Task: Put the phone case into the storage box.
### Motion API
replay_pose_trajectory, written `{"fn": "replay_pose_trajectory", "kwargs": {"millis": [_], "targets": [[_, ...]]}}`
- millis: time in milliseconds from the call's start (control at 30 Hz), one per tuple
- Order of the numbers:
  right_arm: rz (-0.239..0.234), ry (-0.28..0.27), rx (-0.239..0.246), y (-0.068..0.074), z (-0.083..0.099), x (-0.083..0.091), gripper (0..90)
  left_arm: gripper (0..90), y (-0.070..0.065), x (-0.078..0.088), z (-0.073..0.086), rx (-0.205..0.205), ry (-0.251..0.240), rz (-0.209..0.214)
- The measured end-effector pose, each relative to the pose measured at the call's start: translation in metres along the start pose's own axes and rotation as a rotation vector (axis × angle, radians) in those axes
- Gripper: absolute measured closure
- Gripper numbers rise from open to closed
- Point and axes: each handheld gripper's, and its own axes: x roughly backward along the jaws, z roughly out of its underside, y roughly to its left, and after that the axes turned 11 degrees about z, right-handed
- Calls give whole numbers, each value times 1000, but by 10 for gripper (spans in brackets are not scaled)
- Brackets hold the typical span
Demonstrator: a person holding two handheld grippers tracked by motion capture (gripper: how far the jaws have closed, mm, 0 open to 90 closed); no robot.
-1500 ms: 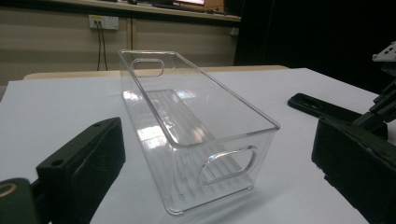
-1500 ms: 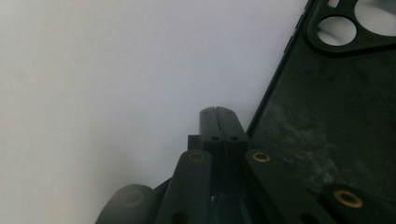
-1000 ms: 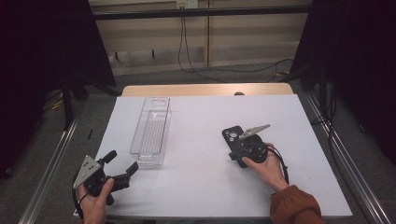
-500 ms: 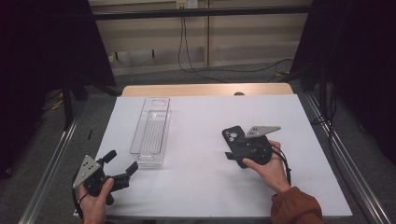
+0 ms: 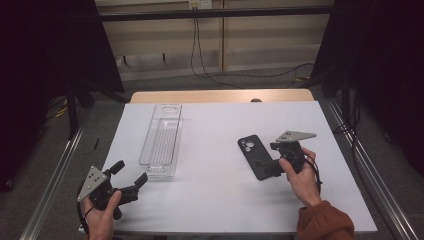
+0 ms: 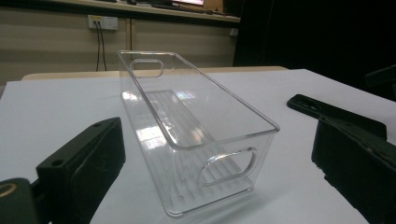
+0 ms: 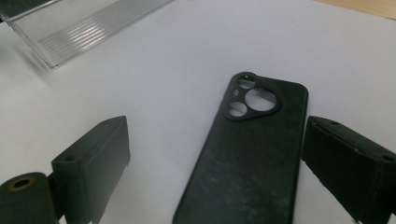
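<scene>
The white desk [image 5: 215, 200] carries two things, well apart. On its left half lies a long clear plastic bin [image 5: 162, 140], its long axis running near to far, empty as far as can be seen. Right of centre lies a black phone case [image 5: 255, 156], camera cutout at its far end, its long axis also near to far, tilted a little leftward at the far end.

The right gripper [image 5: 269, 167] sits at the case's near right corner, far closer to it than the left one. Its jaws have just been opening and now stand released, one on each side of the case; in the right gripper view the phone case [image 7: 247, 158] lies flat on the desk between them, and no pad seems to press on it, though the right jaw's inner edge is hard to judge. The case would have to go left and slightly far to reach the bin.

The left gripper [image 5: 131, 181] hovers at the near left corner, spread wide and holding nothing, aimed at the bin's near end. Its own view shows the bin's [image 6: 196, 135] handle slots at both ends and ribbed floor, which the high view barely resolves; the right gripper view shows the case's scuffed back.
</scene>
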Motion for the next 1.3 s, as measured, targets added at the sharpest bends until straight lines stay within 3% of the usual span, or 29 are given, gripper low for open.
{"fn": "replay_pose_trajectory", "kwargs": {"millis": [133,200,367,433,600,833,933,1300], "targets": [[19,18,-4,-12,0,0,72,28,0,0,0,-5,4,3],[51,34,-5,-17,-2,-1,75,28,0,0,0,-3,4,2],[59,73,-12,-25,-8,-7,66,28,0,0,0,-3,4,3],[41,91,-18,-28,-10,-11,61,28,0,0,0,-3,3,3],[65,125,-35,-31,-13,-21,47,28,0,0,0,3,0,0],[20,212,-11,-29,-20,-35,35,28,1,-1,0,1,1,0],[-6,222,-1,-29,-23,-39,32,28,1,-1,0,1,2,1],[-3,374,11,-28,-32,-60,46,28,1,-1,0,1,3,2]]}}
